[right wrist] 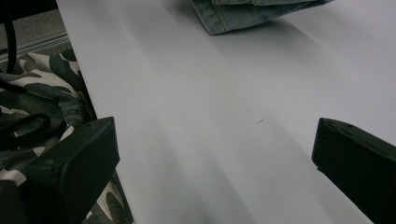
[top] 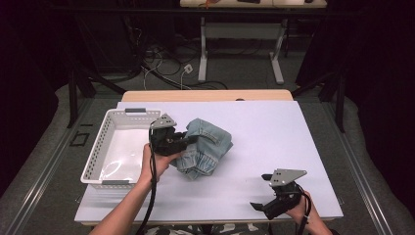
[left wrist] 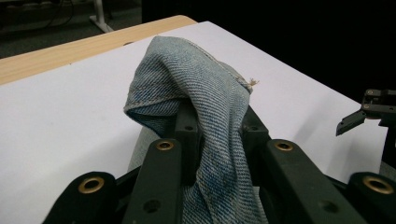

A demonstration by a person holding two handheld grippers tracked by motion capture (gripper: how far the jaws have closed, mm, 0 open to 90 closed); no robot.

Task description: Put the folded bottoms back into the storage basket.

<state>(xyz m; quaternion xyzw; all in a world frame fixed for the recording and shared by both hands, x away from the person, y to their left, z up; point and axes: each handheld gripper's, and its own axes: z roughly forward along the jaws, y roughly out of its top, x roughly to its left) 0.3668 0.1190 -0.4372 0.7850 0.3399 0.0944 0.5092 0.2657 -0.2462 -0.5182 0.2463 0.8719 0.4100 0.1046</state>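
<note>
— What carried everything?

— A worktop (top: 274, 142) with a white sheet over it; a strip of bare light wood showed along its 12 o'clock edge.

— And what lay on it?

— A white perforated basket (top: 98, 152) sat toward 9 o'clock, its rim reaching the worktop's edge there. Just beside it, toward the centre, lay a bundle of blue denim (top: 208, 147), resting on the sheet. The stretch from 3 to 5 o'clock was plain white.

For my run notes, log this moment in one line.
left tool: shut on denim garment | right tool: open, idle | basket: beside garment
</note>
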